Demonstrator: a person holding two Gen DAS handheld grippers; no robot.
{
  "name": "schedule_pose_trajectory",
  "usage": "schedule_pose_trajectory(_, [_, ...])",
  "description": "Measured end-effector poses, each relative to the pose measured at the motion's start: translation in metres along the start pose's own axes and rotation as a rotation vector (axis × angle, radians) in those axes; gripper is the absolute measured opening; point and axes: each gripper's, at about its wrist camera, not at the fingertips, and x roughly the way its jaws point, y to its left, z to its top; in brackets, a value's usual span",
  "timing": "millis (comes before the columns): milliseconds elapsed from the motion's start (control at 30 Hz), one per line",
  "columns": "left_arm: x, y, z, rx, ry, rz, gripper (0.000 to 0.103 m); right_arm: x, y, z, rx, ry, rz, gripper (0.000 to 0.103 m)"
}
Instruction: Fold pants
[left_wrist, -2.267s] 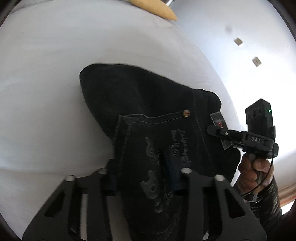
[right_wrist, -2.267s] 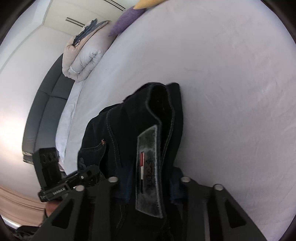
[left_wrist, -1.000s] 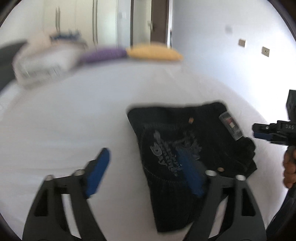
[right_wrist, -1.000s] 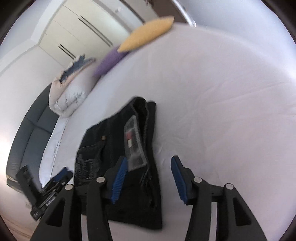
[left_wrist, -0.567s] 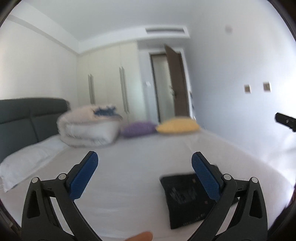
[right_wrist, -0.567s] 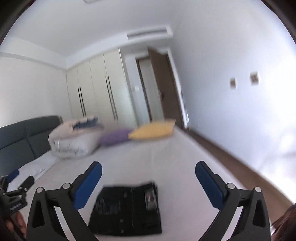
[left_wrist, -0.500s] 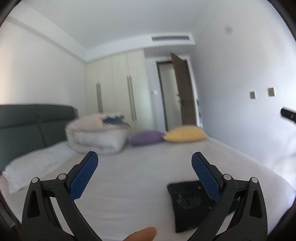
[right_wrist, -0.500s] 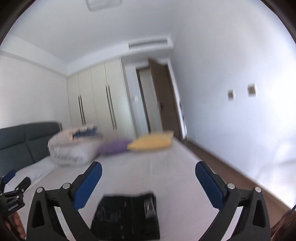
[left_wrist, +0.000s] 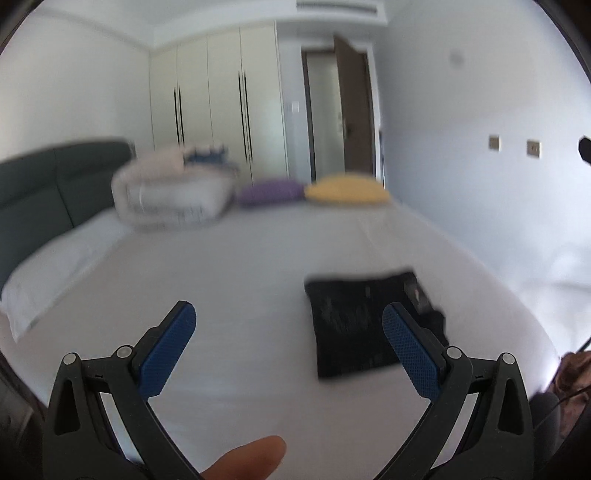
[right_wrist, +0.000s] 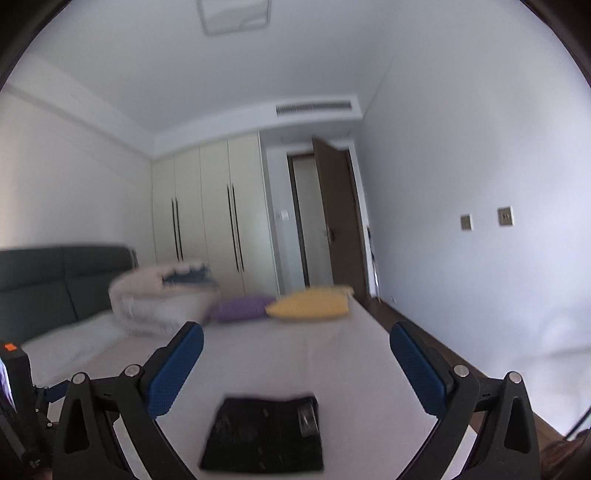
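At the far end of the bed (right_wrist: 332, 354), you have one rolled duvet (right_wrist: 159, 299), one purple pillow (right_wrist: 240, 308) and one yellow pillow (right_wrist: 310, 302) in a row, with a dark headboard (right_wrist: 55, 280) on the left. One white pillow (left_wrist: 48, 273) lies along the left side. Beyond stand the wardrobe (left_wrist: 218, 110) and an open door (right_wrist: 340, 218). One pair of black pants (right_wrist: 262, 435), folded into a compact rectangle, lies flat on the near part of the sheet, with nothing on or against it. Your left gripper (left_wrist: 288, 339) angles down over the bed, jaws having just spread wide, nothing between them; a fingertip (left_wrist: 251, 458) shows at the bottom edge. Your right gripper (right_wrist: 295, 369) points level, jaws likewise just spread apart and empty, clear of the pants.
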Motion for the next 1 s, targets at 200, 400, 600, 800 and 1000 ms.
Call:
schedule_pose_trajectory(200, [0.042,-0.007,-0.034,-0.026,0.154,-0.011,0.103,0.031,-0.001,-0.052,0.019,0.268,-0.062,0.103])
schedule_pose_trajectory(400, [0.076,-0.002,-0.061,-0.07,0.247,-0.015,0.103,0.053,0.003,-0.097,0.031,0.418,-0.117,0.103])
schedule_pose_trajectory(600, [0.1,0.0,-0.081,-0.069,0.293,0.004,0.103,0.065,0.016,-0.131,0.004,0.522,-0.122,0.103])
schedule_pose_trajectory(800, [0.109,-0.001,-0.091,-0.067,0.309,0.0,0.103,0.072,0.027,-0.145,-0.012,0.565,-0.094,0.103])
schedule_pose_trajectory(1000, [0.11,0.003,-0.092,-0.074,0.319,0.002,0.103,0.076,0.037,-0.148,-0.035,0.579,-0.075,0.103])
